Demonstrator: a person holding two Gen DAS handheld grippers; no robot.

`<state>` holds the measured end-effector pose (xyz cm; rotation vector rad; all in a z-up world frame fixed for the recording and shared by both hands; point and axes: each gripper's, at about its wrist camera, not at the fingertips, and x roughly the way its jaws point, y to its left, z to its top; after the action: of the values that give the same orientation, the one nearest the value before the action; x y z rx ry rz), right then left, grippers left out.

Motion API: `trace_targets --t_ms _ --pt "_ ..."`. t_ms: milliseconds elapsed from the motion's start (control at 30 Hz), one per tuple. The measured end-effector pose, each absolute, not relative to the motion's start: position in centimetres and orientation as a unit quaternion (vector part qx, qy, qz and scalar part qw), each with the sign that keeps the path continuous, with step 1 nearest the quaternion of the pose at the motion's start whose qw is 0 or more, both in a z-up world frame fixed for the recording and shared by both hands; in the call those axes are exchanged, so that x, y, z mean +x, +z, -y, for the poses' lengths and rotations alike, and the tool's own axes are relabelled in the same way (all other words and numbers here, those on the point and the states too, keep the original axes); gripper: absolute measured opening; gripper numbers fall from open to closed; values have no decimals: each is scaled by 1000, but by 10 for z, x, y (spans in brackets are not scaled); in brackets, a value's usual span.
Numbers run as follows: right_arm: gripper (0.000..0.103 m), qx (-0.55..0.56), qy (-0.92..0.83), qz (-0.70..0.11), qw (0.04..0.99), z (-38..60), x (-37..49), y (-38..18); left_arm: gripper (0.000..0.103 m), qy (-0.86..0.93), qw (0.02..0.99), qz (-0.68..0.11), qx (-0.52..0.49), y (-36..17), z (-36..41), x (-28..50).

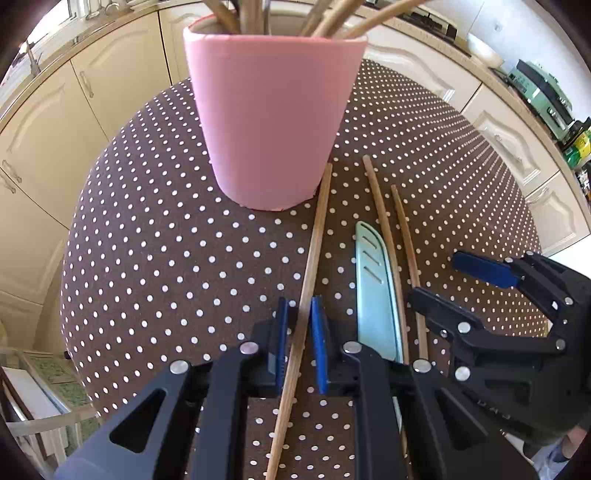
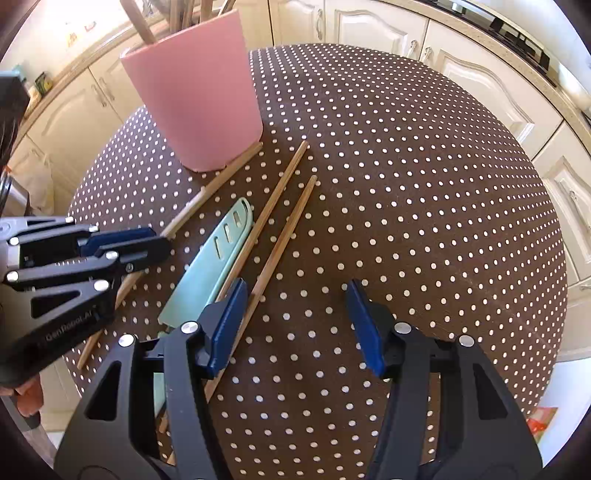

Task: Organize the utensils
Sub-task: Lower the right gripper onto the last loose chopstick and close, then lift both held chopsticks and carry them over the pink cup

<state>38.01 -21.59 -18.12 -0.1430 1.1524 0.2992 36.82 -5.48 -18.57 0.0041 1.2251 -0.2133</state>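
My left gripper [image 1: 300, 332] has its blue pads drawn in close around a wooden chopstick [image 1: 314, 251], which runs between them toward the base of the pink utensil holder [image 1: 271, 122]; whether the pads actually press the wood I cannot tell from either view. My right gripper [image 2: 295, 325] hangs spread wide above the table, nothing between its fingers.

Beside the left gripper lies a pale green sheathed knife [image 1: 373, 291], its handle end hidden beneath my gripper bodies. Two more chopsticks [image 2: 280, 221] lie along its far side, close together and roughly parallel, their near ends cut off under the right gripper's finger. The first chopstick's far tip lies at the foot of the holder. Wooden handles [image 1: 332, 18] rise from the holder and run out of frame, so I cannot say what utensils they are.

All of it rests on a round table under a brown cloth with white polka dots [image 2: 406, 184]. Cream kitchen cabinets [image 1: 48, 122] ring the room behind, with a countertop of appliances too blurred to identify.
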Motion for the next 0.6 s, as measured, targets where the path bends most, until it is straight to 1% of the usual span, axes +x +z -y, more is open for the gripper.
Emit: trace_targets --t_ms 33,100,133,167,200,233,333,400,467,600 --pt "54 -74 139 -546 823 213 382 -182 13 -97 812 -576 9 -186 59 371" --pt "46 -104 137 -548 818 202 382 -182 13 -88 811 -578 30 -187 66 374" --pt "37 -109 141 -550 816 198 382 -182 13 -83 810 -579 37 -188 70 376" --pt "31 -114 146 -553 812 195 382 -181 13 -78 810 -580 40 -189 75 379" --pt "30 -122 148 -556 809 193 382 -181 12 -74 811 -578 48 -189 80 381" --pt "27 -127 150 -557 807 191 382 -181 9 -75 813 -575 53 -188 84 381" --pt "17 -126 157 -560 804 191 377 -179 8 -74 824 -559 55 -188 89 373" --pt "14 -118 163 -558 805 197 375 -178 8 -77 829 -552 49 -188 91 369" --pt "6 -106 165 -556 808 208 371 -175 7 -85 832 -546 43 -189 92 362" --pt "5 -80 167 -538 822 226 362 -172 6 -94 851 -516 34 -183 97 346"
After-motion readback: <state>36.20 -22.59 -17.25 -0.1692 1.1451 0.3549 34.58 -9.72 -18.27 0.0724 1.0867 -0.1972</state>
